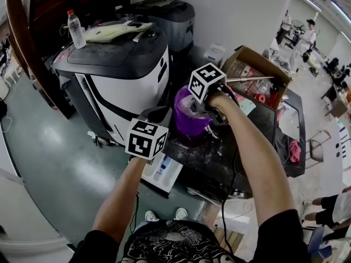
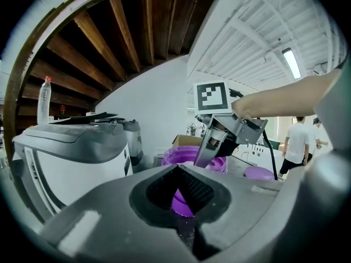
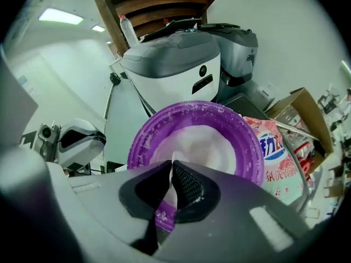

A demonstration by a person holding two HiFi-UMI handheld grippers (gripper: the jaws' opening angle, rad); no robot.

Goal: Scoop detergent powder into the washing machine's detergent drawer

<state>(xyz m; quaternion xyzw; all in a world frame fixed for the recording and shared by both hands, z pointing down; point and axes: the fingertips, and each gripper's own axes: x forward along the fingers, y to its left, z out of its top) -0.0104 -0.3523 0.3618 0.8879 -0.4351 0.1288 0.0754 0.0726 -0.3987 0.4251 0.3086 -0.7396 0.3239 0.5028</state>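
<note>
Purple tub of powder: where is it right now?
Head view, centre: the purple tub stands on the dark powder-dusted surface, just right of the white machine, under the right gripper.

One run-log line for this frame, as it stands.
phase: at purple tub | right gripper: jaws together over the white powder, no scoop seen | left gripper: shut, empty, facing tub
</note>
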